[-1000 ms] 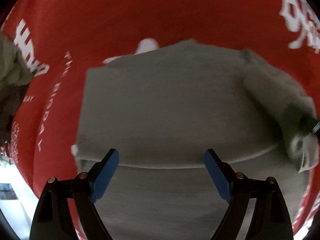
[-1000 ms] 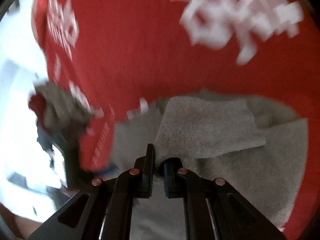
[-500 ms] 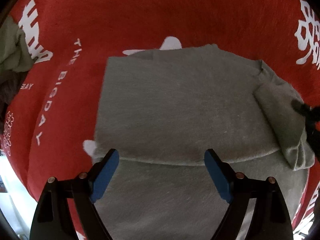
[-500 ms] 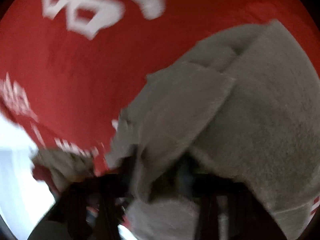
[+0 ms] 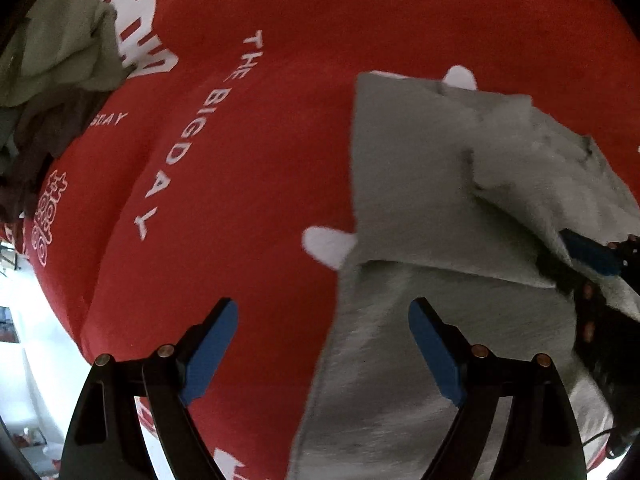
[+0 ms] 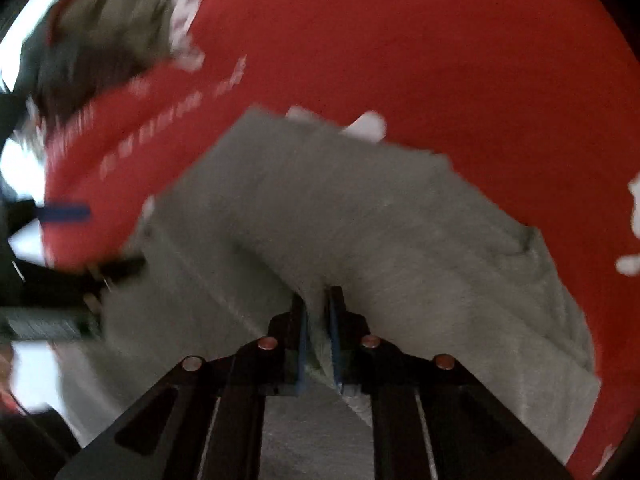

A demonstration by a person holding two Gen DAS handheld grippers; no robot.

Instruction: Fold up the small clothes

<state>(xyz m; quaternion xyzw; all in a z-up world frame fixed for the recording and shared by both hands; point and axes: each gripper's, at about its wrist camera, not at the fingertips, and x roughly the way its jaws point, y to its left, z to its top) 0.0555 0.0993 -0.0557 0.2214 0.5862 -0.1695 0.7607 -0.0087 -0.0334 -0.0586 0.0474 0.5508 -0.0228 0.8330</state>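
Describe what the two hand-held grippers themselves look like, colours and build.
Both look alike. The left hand-held gripper has two black angular fingers with open cut-outs, copper-coloured rivets at the joints, and flat blue pads on the inner faces. The right hand-held gripper shows the same black frame, copper rivets and blue pads. No sleeve is clearly visible.

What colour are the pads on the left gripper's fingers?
Blue pads on black fingers, clearest in the left wrist view.
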